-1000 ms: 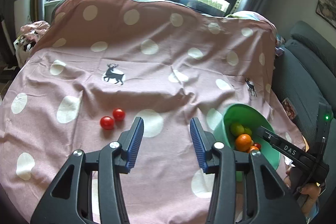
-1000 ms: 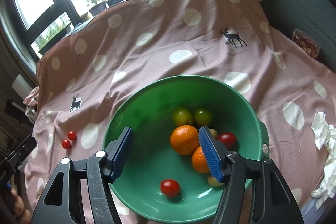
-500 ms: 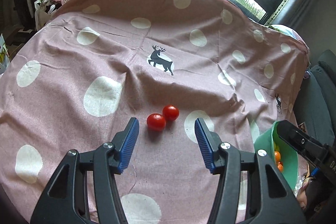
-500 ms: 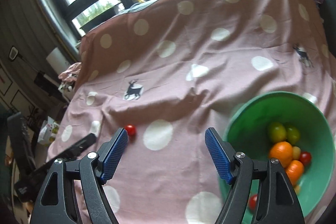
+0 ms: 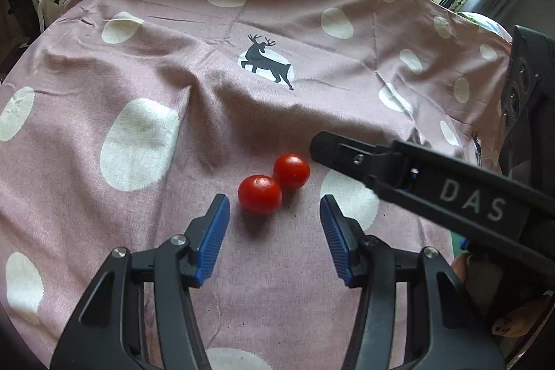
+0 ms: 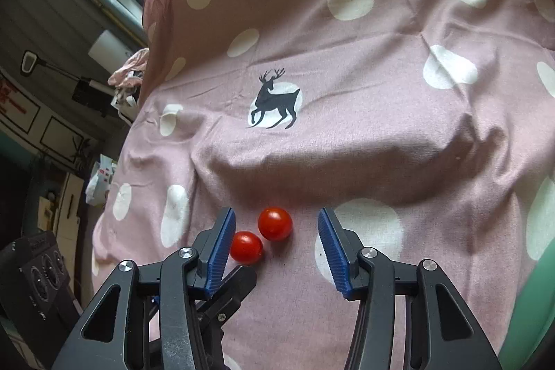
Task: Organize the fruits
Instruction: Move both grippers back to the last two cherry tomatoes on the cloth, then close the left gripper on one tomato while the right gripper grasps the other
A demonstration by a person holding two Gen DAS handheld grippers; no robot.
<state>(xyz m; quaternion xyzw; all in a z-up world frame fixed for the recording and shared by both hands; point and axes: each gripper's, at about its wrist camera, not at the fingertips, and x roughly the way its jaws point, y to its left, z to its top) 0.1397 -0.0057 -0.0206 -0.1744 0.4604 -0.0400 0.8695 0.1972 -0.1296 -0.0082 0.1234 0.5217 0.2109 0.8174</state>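
Left wrist view: my left gripper (image 5: 274, 221) hangs over the pink spotted cloth (image 5: 145, 85), its blue pads spread and easing inward with nothing pinched; the nearer tomato (image 5: 259, 194) lies just ahead of the gap, clear of both pads. It touches the farther tomato (image 5: 291, 171). A black finger (image 5: 350, 155) of my right gripper reaches in from the right, its tip just beside the farther tomato. Right wrist view: my right gripper (image 6: 275, 234) has its jaws closing, the farther tomato (image 6: 275, 223) between the pads, neither pad pressing on it. The nearer tomato (image 6: 246, 248) sits by the left-hand pad; whether it touches, I cannot tell. A green bowl (image 6: 534, 307) edge shows at lower right.
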